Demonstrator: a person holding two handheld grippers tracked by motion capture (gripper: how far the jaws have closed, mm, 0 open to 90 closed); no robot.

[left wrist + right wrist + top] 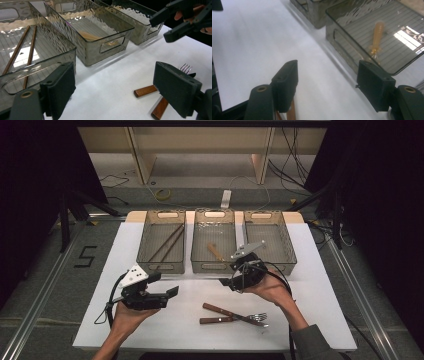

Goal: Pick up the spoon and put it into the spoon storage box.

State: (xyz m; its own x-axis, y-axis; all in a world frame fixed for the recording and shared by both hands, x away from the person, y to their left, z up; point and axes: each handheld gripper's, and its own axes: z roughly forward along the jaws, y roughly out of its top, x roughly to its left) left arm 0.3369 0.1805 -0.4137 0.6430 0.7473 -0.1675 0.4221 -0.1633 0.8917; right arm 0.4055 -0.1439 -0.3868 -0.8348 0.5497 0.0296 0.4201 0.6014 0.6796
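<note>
A fork (252,318) and a second utensil, both with wooden handles (216,309), lie crossed on the white table (310,285) near its front edge. My right gripper (227,275) hovers just behind them, in front of the middle bin (214,267), open with nothing between its fingers (374,85). My left gripper (165,285) is held at the front left, open and empty, facing the handles (146,90) and the fork tines (186,67). The middle bin (342,47) holds one wooden-handled utensil (377,35).
Three clear grey bins stand in a row at the back of the table. The left bin (161,268) holds two brown chopsticks (167,245); nothing shows in the right bin (267,220). Beyond the table are cables and shelf legs on the floor.
</note>
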